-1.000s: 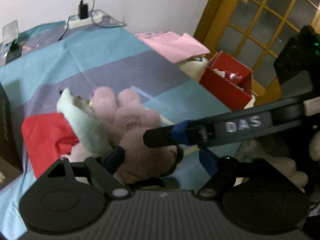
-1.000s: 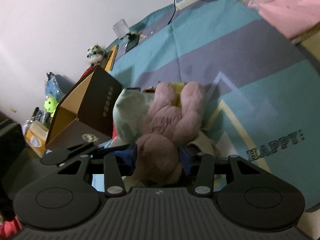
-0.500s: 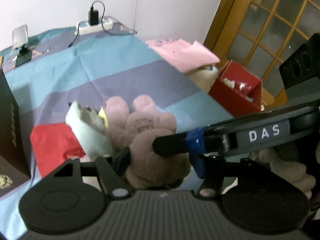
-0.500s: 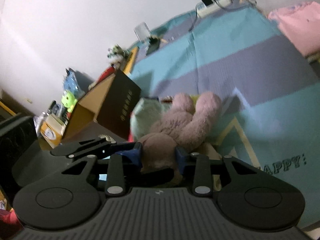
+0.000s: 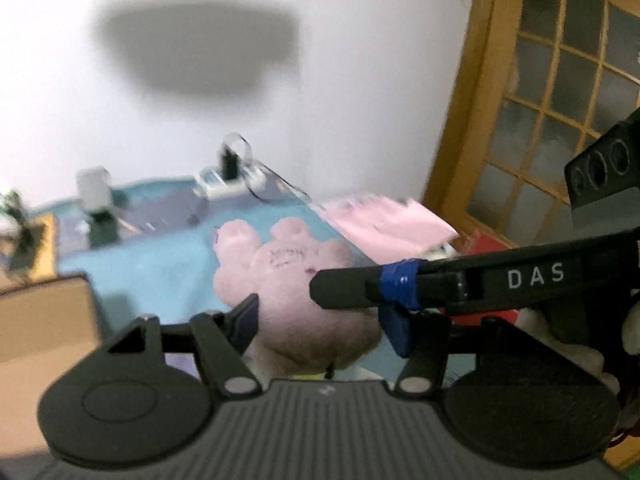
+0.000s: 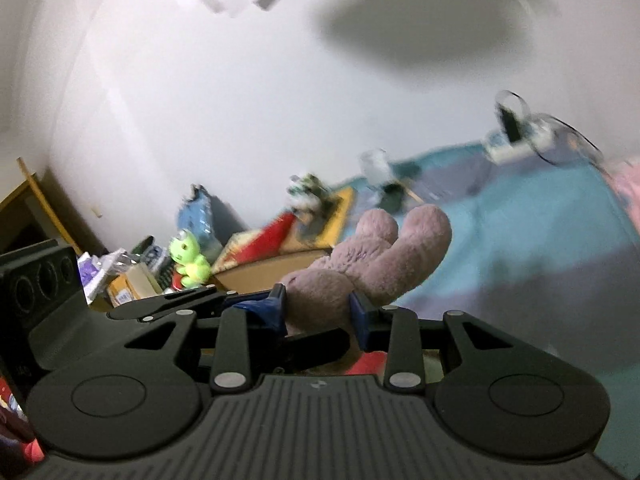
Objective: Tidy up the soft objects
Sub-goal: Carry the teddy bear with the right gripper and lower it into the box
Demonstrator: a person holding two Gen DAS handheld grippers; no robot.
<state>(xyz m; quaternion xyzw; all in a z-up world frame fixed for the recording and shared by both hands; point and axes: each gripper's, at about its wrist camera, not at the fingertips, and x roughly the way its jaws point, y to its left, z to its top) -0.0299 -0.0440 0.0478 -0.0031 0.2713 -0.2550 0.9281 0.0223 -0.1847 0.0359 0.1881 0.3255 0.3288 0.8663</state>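
Gripping pink plush (image 6: 362, 268) | striped bedspread (image 5: 160, 248) | white wall (image 5: 360, 80)

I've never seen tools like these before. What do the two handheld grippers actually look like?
Both are matte black plastic. Each has a ribbed body, two round discs and silver pivot pins. The left gripper has dark blue pads on its fingers. The right gripper has the same blue pads; seen from the left camera, its finger carries blue tape and white letters "DAS".

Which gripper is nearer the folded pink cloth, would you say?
Right, probably. Right gripper enters from the pink cloth side; left gripper sits beyond the plush toy.
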